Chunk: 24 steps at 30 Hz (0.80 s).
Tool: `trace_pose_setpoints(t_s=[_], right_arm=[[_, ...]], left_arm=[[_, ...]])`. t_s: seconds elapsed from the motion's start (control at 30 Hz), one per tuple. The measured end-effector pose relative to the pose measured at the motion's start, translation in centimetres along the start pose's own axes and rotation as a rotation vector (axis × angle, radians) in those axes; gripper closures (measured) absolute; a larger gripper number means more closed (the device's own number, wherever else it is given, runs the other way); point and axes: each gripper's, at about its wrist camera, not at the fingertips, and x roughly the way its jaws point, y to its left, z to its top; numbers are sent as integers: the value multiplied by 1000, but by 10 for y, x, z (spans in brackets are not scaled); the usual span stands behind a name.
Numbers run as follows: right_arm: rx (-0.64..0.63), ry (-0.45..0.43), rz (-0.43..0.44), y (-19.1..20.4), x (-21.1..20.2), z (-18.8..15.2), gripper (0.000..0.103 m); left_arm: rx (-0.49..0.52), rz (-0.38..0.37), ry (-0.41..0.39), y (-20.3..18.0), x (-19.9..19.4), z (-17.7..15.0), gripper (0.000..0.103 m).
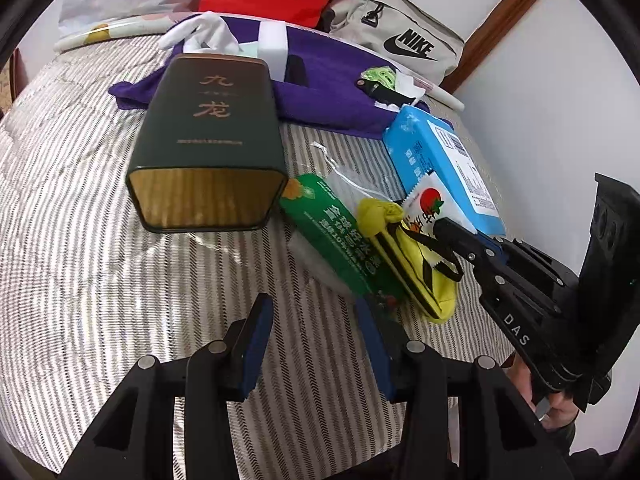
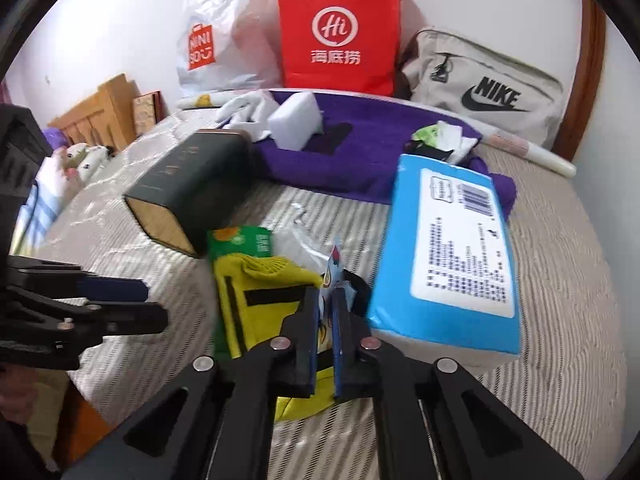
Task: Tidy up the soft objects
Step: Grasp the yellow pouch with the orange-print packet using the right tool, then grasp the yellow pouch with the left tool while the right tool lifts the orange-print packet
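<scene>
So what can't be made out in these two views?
- Small packet in the right gripper: seen edge-on in the right wrist view, print unreadable.
- Yellow sock: partly covered by the right gripper in the left wrist view.
- Fine print on the blue tissue pack: too small.

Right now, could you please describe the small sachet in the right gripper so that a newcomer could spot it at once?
Start at the big blue tissue pack lying on the striped bed. Just left of it, over the yellow sock, the right gripper is shut on a small white sachet. Its red fruit picture and zigzag edge set it apart from the neighbouring green packet.
</scene>
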Motion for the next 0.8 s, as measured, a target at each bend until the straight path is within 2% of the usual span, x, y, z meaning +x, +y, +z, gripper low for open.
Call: trace_pose_setpoints(t_s=[0.2,0.5,0.57,0.67,0.8], right_arm=[[18,-73,58,-6,-26,3,101],[100,-138,121,-25,-53,2,101],[110,-156,126,-28,-59,1,101],[131,-180,139,-35,-69,-1,101],[147,-201,151,-46,-80,-8,101]], left_arm=[[1,-28,5,-6,8,2,61],[13,-97,28,-29,26,6,62],[19,-108,12,-35,27,6,62],[40,-61,19,-45,32,8,62],[54,-48,23,-52,37,11,62]])
